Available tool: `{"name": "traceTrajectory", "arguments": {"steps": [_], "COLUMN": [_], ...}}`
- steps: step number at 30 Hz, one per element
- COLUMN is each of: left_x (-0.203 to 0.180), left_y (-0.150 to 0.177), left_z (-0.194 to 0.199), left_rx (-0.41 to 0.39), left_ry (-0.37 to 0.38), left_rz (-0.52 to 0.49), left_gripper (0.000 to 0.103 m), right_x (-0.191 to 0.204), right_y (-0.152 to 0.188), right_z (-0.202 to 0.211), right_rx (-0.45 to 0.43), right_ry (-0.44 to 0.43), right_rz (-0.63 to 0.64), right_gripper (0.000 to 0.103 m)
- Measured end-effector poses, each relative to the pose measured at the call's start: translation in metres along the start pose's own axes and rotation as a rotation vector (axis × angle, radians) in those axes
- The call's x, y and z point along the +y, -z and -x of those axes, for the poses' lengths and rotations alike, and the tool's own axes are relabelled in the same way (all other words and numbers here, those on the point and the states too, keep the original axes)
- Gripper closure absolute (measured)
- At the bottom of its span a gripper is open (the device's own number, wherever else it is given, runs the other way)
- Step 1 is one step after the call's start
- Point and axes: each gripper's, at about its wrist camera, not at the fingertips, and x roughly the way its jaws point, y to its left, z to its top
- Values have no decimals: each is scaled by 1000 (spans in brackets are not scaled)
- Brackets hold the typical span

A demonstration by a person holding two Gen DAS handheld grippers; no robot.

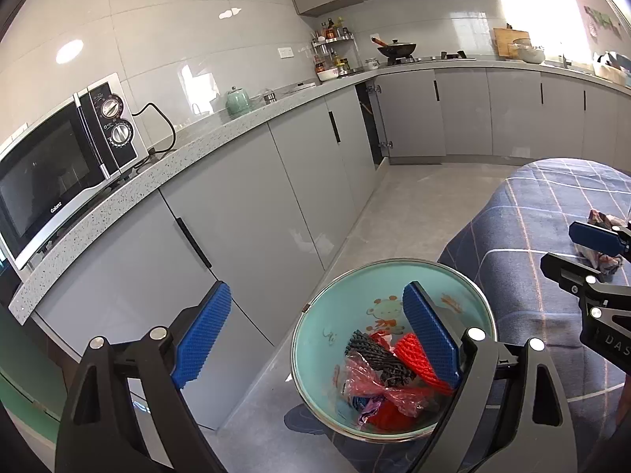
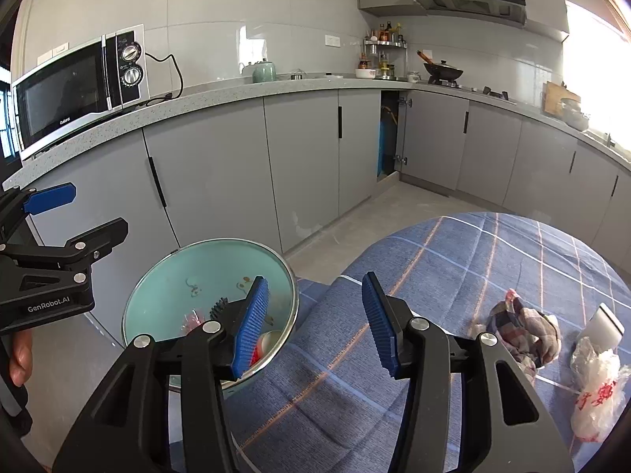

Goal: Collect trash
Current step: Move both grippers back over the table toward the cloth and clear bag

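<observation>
Two claws are out in front of me, and neither holds anything. My left claw point(image 1: 315, 339) hangs above the bin point(image 1: 315, 315), its jaws spread wide with nothing between them. My right claw point(image 2: 315, 323) sits over the near edge of the surface point(image 2: 453, 260), jaws partly apart and empty; its left finger overlaps the bin's rim in the right wrist view.

The bin stands on the floor point(image 1: 414, 205) just beside the surface. It is round, teal inside with a cartoon print, and already holds trash point(image 1: 388, 378): red netting, black netting, and crumpled pink plastic.

The surface is round and covered with a blue plaid cloth. On its right side lie a crumpled wad point(image 2: 520, 331), a white bag point(image 2: 599, 390) with red print, and a small white cup point(image 2: 605, 325) lying tilted just behind the bag. All three are well apart from my right claw.

Around me is a kitchen with grey cabinets point(image 2: 299, 157) running along two walls under a speckled counter point(image 2: 252, 88). A microwave point(image 2: 79, 86) sits at the left end, a green jar point(image 2: 264, 71) further along, a spice rack point(image 2: 384, 45) in the corner, and a wok point(image 2: 441, 71) on the stove under a hood point(image 2: 469, 2). One cabinet door in the corner stands open. Bright light comes in at the right.
</observation>
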Motion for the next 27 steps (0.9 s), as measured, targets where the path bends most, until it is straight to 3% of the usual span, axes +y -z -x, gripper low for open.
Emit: {"name": "traceTrajectory", "arguments": {"steps": [6,13,27], "left_x": [-12,-50,-167], "left_y": [0,4,-6], "left_z": [1,4,20], "left_rx": [4,10,-2], "left_ry": [11,66,247], "left_rz": [-4,-52,-166], "left_gripper": [15,15,15], "right_x": [-11,-44,-167], "right_y": [4,21,80], "right_z": [12,45,125], "right_rx": [-8,-14,12], "right_ry": [26,110,383], "right_rz": [-11,-33,-208], "right_gripper": [50,45,38]}}
